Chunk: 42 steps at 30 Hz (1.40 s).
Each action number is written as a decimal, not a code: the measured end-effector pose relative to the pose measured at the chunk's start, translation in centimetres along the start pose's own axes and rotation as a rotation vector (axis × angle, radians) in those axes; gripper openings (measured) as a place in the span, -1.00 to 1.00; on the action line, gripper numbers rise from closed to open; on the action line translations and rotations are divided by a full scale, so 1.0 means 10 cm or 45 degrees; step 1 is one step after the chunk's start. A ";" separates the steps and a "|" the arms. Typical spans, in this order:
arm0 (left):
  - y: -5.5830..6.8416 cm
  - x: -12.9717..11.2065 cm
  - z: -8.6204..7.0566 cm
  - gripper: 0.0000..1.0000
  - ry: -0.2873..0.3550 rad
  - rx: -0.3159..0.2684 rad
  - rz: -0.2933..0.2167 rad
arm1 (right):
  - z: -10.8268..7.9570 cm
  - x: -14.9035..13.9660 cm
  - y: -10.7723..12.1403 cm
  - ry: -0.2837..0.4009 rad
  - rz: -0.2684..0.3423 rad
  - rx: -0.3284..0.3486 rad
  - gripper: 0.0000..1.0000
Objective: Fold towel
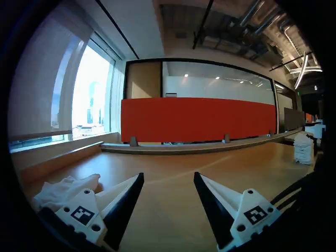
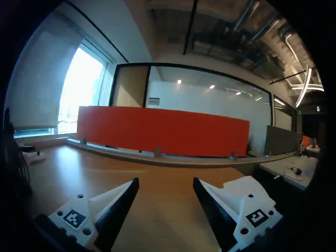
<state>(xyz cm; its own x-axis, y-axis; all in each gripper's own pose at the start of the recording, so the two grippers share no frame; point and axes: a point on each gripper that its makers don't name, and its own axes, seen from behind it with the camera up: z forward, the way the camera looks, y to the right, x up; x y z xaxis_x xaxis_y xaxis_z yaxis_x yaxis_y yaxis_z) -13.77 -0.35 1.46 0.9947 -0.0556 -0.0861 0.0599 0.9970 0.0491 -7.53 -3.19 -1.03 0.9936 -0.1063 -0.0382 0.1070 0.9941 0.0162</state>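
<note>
Towel point(image 1: 63, 191) lies crumpled at eight o'clock by left gripper point(image 1: 168, 178); it and right gripper point(image 2: 166, 182) point level over table point(image 1: 168, 218), jaws apart.

Open-plan office. Long wooden desk point(image 1: 176, 197) runs under red divider panel point(image 1: 197, 119) standing on small brackets. Behind it, glass-walled room point(image 1: 218, 82) with recessed ceiling spots. Ceiling left bare: exposed pipes point(image 1: 256, 19), ducts, black track, curved strip lights point(image 1: 301, 71). Tall window point(image 1: 90, 98) at one side, roller blind point(image 1: 38, 92) partly down, city towers outside. Right gripper view: neighbouring pale desk point(image 2: 290, 170) with cables, grey screen point(image 2: 282, 143) behind.
</note>
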 end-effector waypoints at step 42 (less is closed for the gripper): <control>-0.01 -0.01 -0.01 0.75 0.005 0.008 -0.002 | 0.19 -0.57 0.25 0.021 0.094 -0.032 1.00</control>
<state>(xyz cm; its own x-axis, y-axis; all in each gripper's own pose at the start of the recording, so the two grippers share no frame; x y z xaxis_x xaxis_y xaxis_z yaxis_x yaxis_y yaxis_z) -13.86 -0.47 1.32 0.9943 -0.0570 -0.0902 0.0622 0.9965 0.0550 -12.91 -0.17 1.13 0.9980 -0.0324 -0.0544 0.0321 0.9995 -0.0059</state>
